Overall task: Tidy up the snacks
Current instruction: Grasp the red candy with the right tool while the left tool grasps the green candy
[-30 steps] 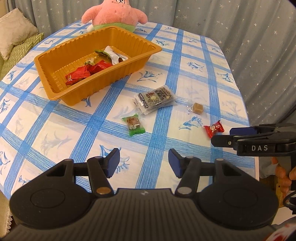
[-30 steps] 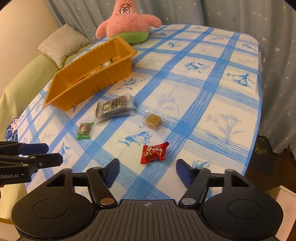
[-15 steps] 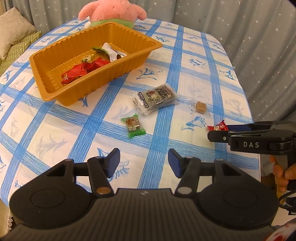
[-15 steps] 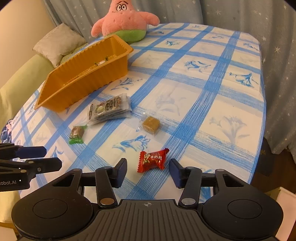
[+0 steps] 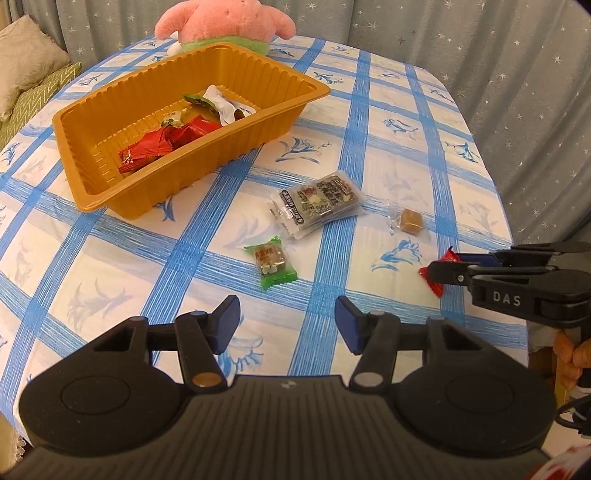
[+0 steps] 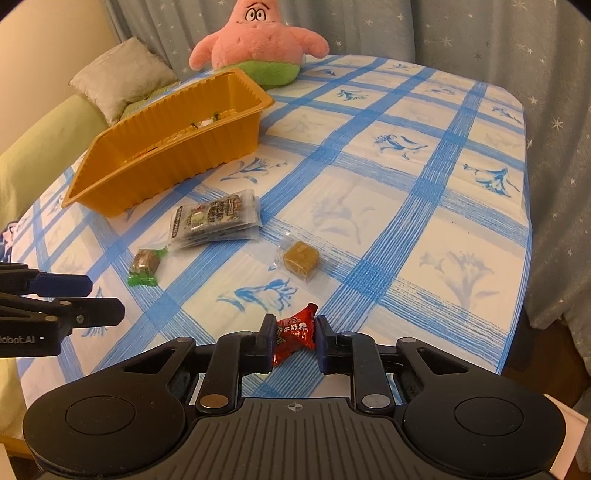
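An orange tray (image 5: 92,192) (image 6: 166,173) holds several wrapped snacks (image 5: 162,144). On the checked tablecloth lie a clear grey snack pack (image 5: 317,203) (image 6: 214,218), a green-wrapped candy (image 5: 271,260) (image 6: 144,266), a brown candy in clear wrap (image 5: 410,221) (image 6: 301,256) and a red candy (image 6: 295,332) (image 5: 434,284). My right gripper (image 6: 293,341) has its jaws closed around the red candy near the table's front edge; it also shows in the left wrist view (image 5: 454,271). My left gripper (image 5: 288,319) is open and empty, just short of the green candy.
A pink plush star (image 6: 258,40) (image 5: 221,22) sits behind the tray at the far end. Grey starred curtains (image 6: 517,48) surround the table. A sofa with cushions (image 6: 122,77) stands to the left. The table edge drops off on the right (image 6: 517,332).
My right gripper moved forward over the red candy and closed its jaws on it. My left gripper drifted slightly forward and stayed open.
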`<state>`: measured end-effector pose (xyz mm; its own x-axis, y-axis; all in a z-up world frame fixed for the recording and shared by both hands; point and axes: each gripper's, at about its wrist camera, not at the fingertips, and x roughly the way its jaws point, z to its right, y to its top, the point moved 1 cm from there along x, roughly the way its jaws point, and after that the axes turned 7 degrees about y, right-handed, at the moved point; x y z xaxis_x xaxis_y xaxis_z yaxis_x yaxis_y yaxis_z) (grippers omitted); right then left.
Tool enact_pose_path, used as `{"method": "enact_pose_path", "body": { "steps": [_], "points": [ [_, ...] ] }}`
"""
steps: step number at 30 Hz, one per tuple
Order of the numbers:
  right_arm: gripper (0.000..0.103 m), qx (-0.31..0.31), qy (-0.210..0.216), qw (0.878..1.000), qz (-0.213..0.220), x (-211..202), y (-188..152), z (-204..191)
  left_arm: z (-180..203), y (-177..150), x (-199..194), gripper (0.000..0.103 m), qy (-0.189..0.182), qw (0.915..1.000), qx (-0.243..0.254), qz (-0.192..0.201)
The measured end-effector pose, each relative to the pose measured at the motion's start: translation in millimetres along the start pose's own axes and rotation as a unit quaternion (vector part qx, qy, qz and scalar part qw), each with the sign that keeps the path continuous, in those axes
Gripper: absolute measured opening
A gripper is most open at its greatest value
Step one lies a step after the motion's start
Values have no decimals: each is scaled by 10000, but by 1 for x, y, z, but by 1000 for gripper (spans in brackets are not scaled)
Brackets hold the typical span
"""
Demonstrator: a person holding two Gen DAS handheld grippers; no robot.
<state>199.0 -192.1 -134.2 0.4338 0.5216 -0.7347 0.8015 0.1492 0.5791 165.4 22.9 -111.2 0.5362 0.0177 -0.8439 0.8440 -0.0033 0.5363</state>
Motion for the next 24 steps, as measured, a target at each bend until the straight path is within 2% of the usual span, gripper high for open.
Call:
{"method": "enact_pose_path", "body": {
  "steps": [3,16,19,24],
  "points": [
    [22,40,-24,10000,44,-2,2,2,-1,4,7,46,-3,10000,7,22],
    [22,302,-128,9994,114,-8,4,15,-8,22,34,43,-4,9995,-320,55],
    [22,324,-138,9993,117,-8,4,16,-7,25,39,38,19,9996,-282,62],
    [22,334,-132,9993,114,-8,4,16,-7,25,47,23,56,9998,-179,33]
  ]
}}
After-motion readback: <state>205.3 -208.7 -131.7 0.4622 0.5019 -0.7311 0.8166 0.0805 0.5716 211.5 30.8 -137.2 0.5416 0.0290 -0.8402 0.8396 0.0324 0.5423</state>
